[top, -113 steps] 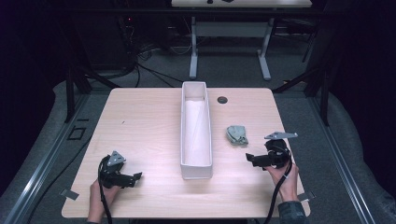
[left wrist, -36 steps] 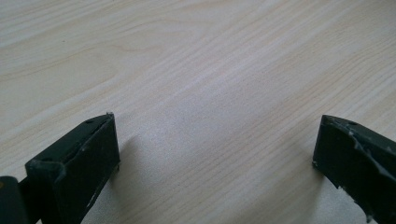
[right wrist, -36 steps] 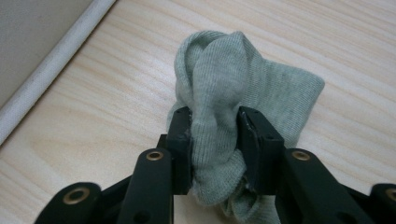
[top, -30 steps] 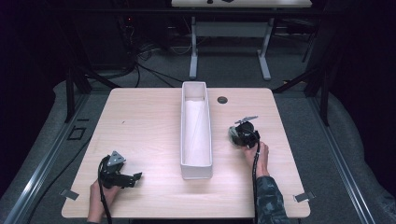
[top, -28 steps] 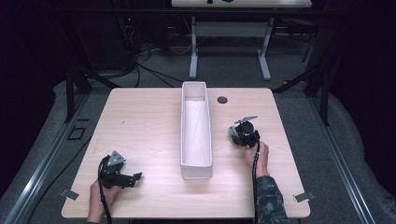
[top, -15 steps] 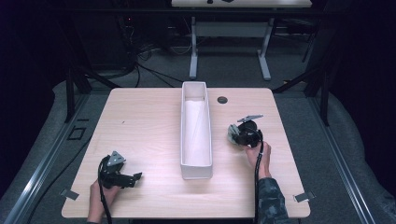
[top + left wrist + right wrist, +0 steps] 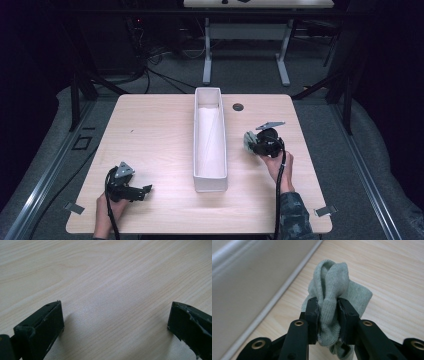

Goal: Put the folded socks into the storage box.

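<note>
Our right gripper [image 7: 328, 312] pinches the grey-green sock [image 7: 334, 302] bunched, its fold pointing away from the jaws, near the worktop's [image 7: 150, 130] right edge, beside the white tray [image 7: 210, 175].

White tray [image 7: 210, 177] on table [image 7: 150, 125]

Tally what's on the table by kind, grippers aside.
Grey-green sock: 1, pinched in the right gripper
White bin: 1
Black grommet: 1
Total: 3
</note>
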A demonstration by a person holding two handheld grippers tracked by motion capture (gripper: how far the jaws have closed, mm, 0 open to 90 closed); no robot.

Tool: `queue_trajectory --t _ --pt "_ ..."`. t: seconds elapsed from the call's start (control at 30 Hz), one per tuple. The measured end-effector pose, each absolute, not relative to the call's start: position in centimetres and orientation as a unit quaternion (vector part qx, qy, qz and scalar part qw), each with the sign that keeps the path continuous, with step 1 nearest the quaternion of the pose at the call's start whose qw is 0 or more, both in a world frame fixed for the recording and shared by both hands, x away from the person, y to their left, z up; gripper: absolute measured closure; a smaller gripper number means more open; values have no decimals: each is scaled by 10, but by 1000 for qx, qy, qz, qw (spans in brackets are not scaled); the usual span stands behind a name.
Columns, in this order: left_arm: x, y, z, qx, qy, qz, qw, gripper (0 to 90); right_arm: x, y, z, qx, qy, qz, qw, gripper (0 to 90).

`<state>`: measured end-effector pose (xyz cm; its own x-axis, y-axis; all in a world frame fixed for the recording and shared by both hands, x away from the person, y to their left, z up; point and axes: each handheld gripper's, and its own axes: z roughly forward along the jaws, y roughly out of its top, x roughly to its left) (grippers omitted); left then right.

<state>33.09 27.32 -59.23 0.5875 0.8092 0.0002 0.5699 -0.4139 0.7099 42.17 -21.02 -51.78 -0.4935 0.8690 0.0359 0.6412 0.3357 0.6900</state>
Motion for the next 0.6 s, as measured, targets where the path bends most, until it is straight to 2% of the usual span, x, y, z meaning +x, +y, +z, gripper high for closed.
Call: queue_trajectory --t 0.17,0.6 --pt "331 273 -592 822 419 175 343 2 418 -208 -506 458 803 344 162 719" --pt "331 273 -592 823 419 175 343 2 399 -197 -476 424 815 355 173 718"
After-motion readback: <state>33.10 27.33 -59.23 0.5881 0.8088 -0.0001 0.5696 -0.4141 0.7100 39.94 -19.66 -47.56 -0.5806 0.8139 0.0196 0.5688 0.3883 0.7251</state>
